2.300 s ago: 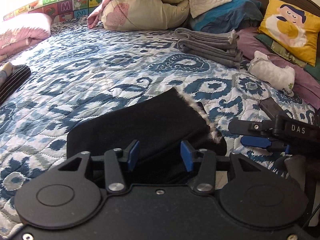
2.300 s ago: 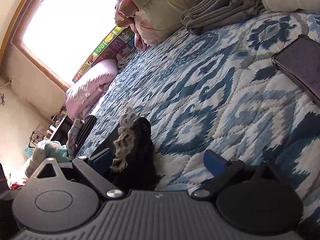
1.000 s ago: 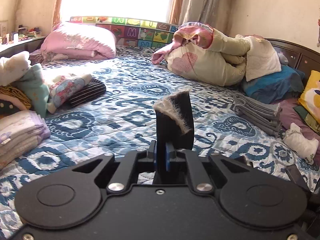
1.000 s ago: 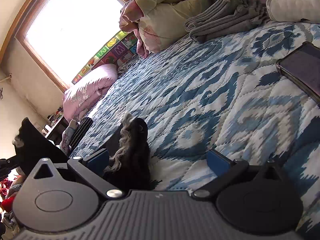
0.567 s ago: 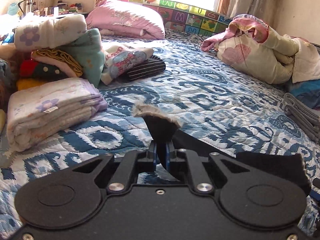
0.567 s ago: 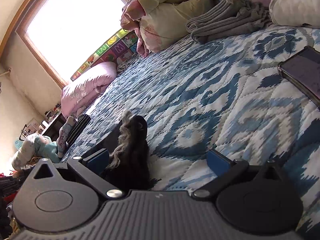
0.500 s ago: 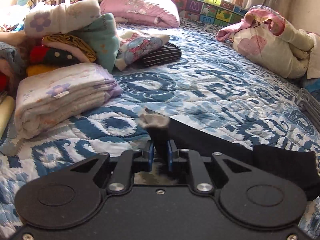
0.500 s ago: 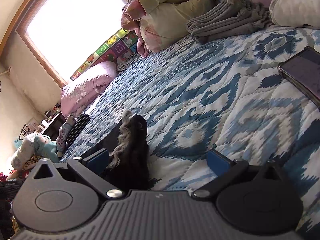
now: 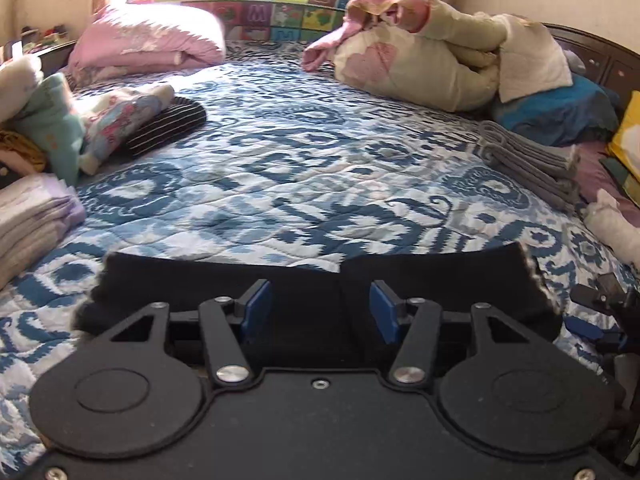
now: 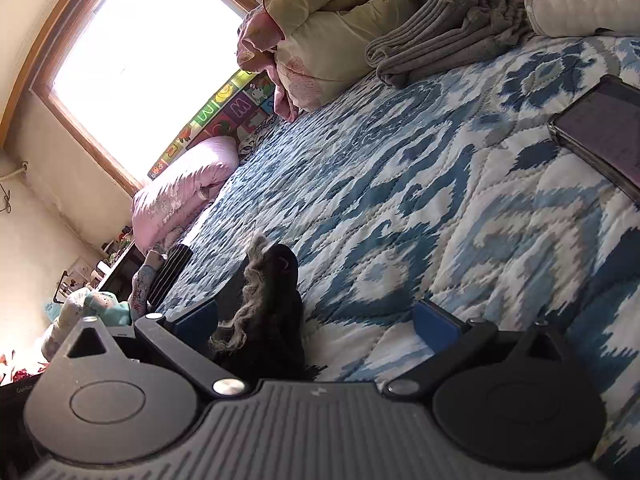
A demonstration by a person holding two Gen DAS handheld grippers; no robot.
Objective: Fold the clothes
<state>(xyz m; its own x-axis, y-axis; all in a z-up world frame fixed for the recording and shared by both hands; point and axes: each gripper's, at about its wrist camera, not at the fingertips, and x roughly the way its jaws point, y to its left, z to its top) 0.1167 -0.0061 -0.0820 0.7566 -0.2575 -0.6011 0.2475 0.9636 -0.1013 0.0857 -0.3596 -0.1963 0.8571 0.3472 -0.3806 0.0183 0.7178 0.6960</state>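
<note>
A black garment with a fuzzy grey lining lies stretched out flat across the blue patterned quilt. My left gripper hovers over its middle with the jaws opening; the cloth lies under the blue pads, which do not press on it. In the right wrist view the garment's right end is bunched up, lining showing, just inside the left finger of my right gripper. That gripper is wide open and rests low over the quilt. It also shows at the right edge of the left wrist view.
Folded grey clothes and a white bundle lie at the right, a phone near my right gripper. Stacks of folded clothes and a striped piece line the left. Rolled bedding and a pink pillow sit at the back.
My left gripper, shut on the garment's raised end, swung it left and down onto the quilt, then opened and let go. The garment now lies spread flat. The right gripper stayed put.
</note>
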